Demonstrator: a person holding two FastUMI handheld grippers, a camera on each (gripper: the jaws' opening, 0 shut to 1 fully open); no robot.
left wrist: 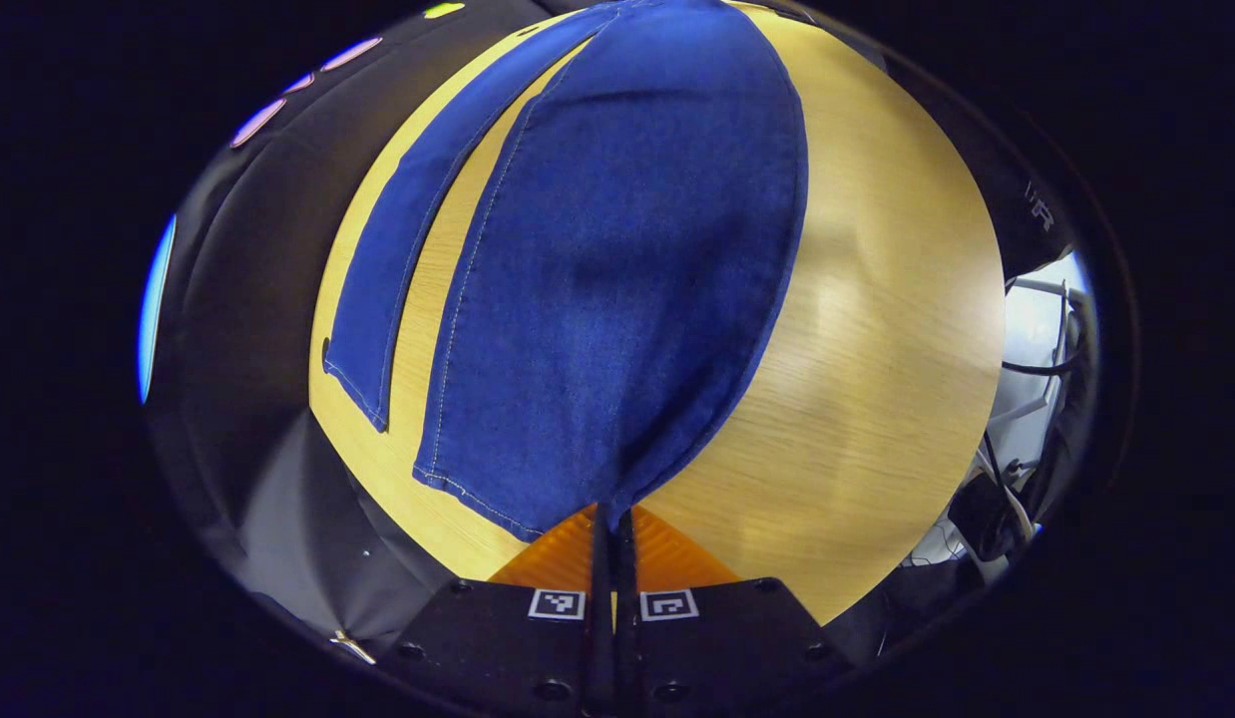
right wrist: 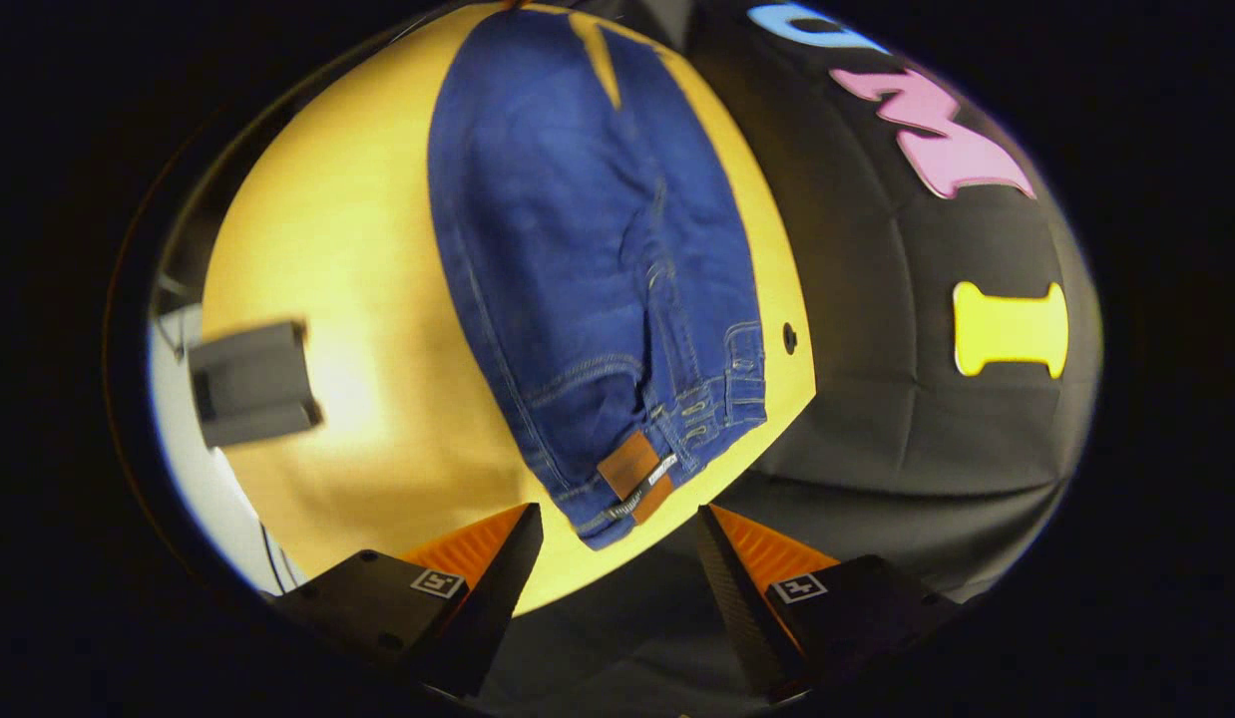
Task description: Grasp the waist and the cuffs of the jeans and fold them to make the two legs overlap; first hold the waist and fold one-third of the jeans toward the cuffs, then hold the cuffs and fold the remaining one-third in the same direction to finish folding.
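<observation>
My left claw [left wrist: 612,519] is clamped on a cuff of the blue jeans [left wrist: 617,259], whose legs lie apart on the yellow wooden surface [left wrist: 877,379]. My right claw [right wrist: 617,534] stands apart above the near waist [right wrist: 667,449]; the cuffs' far end is cut off there.

One pair of jeans [left wrist: 617,259], one table [left wrist: 877,349], two grippers.

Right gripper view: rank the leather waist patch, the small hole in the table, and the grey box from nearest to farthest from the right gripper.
From the right gripper:
1. Leather patch, on the waistband just ahead of the open fingers.
2. Table hole, right of the jeans.
3. Grey box, far left at the table edge.
</observation>
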